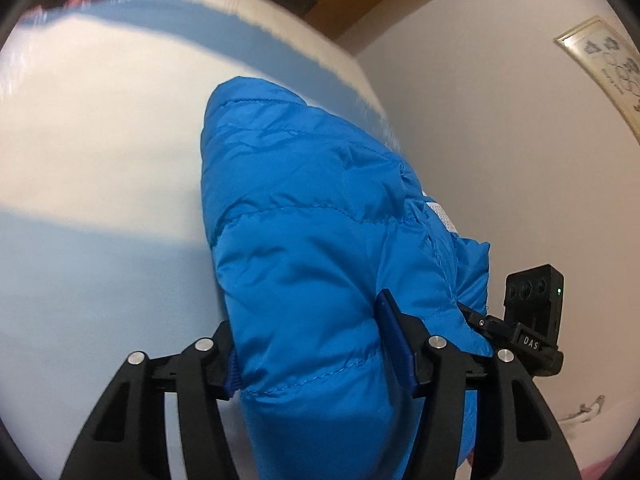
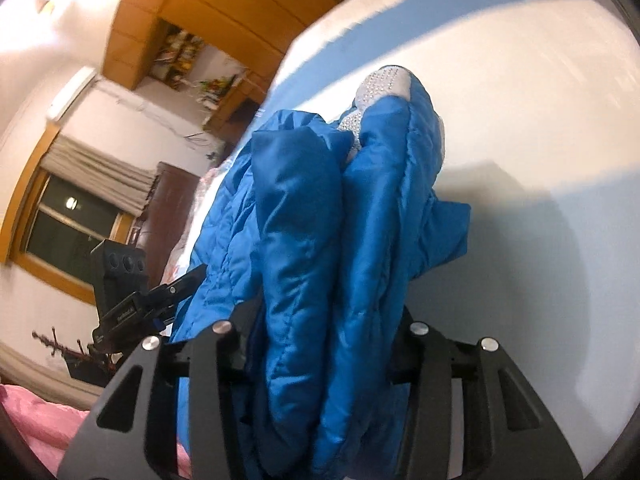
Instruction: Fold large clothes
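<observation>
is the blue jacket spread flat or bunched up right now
Bunched up. The blue jacket hangs in thick doubled layers, pinched in both the left gripper and right gripper, above the bed.

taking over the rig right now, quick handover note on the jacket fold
Left gripper: shut on a padded fold of the blue puffer jacket, which bulges up between its fingers.
Right gripper: shut on two bunched layers of the same jacket; a silver studded trim shows at the far end.
Position: the grippers are side by side, and the jacket is bunched in them above the white and pale blue bed cover.
Done: both grips are on.
Left: probably lay the jacket flat, then make the folds; no tidy fold is visible yet.
</observation>
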Demonstrator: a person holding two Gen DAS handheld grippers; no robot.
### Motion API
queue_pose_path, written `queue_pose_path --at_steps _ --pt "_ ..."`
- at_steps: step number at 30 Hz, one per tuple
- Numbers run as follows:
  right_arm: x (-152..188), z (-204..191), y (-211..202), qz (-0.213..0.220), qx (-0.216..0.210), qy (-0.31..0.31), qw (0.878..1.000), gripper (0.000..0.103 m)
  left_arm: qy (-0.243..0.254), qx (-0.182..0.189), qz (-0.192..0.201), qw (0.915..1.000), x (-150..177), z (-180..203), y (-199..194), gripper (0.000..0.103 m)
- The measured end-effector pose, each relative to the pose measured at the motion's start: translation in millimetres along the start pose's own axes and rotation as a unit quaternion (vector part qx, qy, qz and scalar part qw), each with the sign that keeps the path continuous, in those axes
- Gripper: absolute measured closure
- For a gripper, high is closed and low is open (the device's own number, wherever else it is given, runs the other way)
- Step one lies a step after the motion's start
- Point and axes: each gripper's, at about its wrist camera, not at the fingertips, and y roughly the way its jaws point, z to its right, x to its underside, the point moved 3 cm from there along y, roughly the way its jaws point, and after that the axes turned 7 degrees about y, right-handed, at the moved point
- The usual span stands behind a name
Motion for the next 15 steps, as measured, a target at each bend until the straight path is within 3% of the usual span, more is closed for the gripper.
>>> queue_pose_path --at_steps 6,15 --pt "-78 -36 61 -0.020 -0.011 -0.050 0.999 0.060 0.003 -0.046 0.046 0.9978 -64 -33 -11 0.045" --pt "-169 -30 179 -0.075 -0.002 -0.052 0.996 0.060 -0.031 -0.109 0.048 0.9924 -127 -113 27 0.045"
